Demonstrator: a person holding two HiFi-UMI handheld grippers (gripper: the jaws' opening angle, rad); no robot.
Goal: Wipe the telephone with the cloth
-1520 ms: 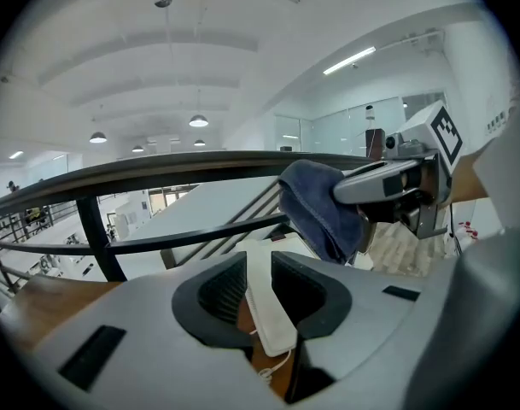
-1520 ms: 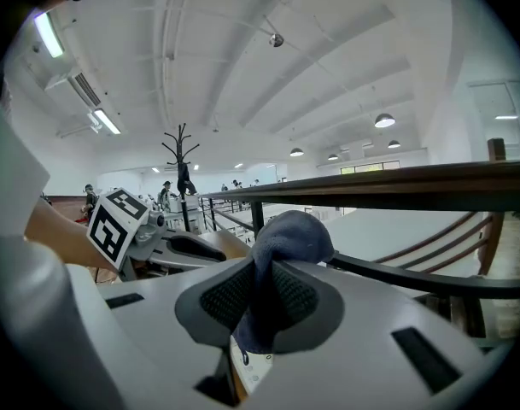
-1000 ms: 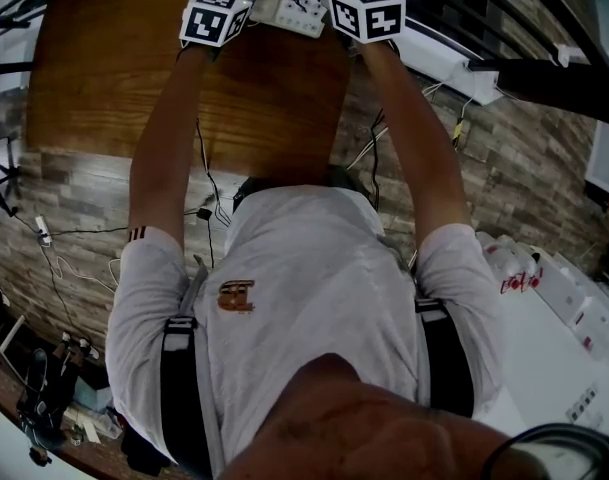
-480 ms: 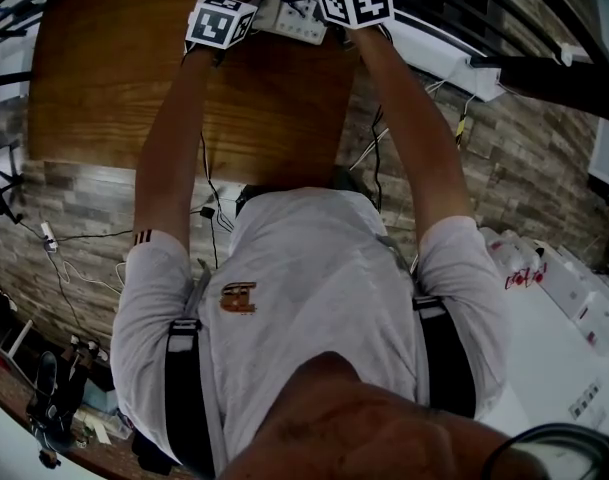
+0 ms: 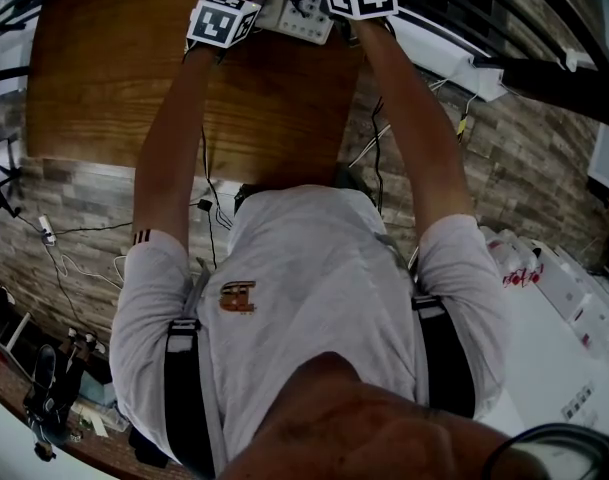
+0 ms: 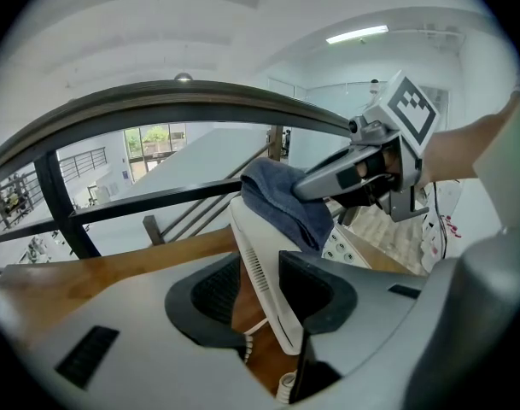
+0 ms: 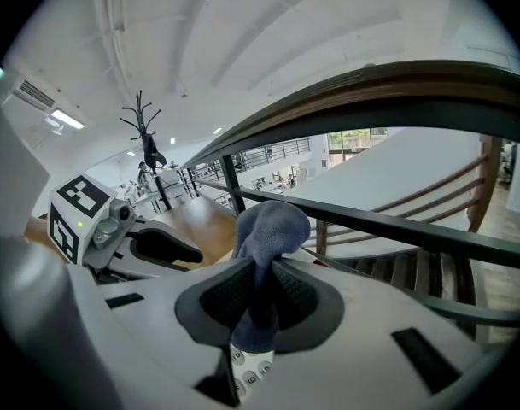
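The white telephone [image 5: 302, 18] lies at the far edge of the wooden table [image 5: 134, 78]. In the left gripper view its raised side edge [image 6: 251, 246] runs between the jaws of my left gripper [image 6: 261, 293]. These jaws have just been opening: bare wood shows beside the left pad, so they stand open around the edge. My right gripper [image 7: 258, 301] is shut on a blue cloth [image 7: 268, 229] bunched between its pads. The cloth [image 6: 285, 199] rests on top of the telephone, above the keypad [image 7: 247, 366]. Both marker cubes [image 5: 222, 18] sit close together.
A black railing with a wooden handrail [image 7: 371, 92] runs just beyond the table, with stairs behind it. The telephone's coiled cord [image 6: 285, 387] hangs under my left gripper. Cables [image 5: 209, 208] trail over the stone floor, and white trunking [image 5: 444, 53] lies to the right.
My right gripper with the cloth has shifted up and slightly left in the head view, further over the telephone. The left gripper has barely moved.
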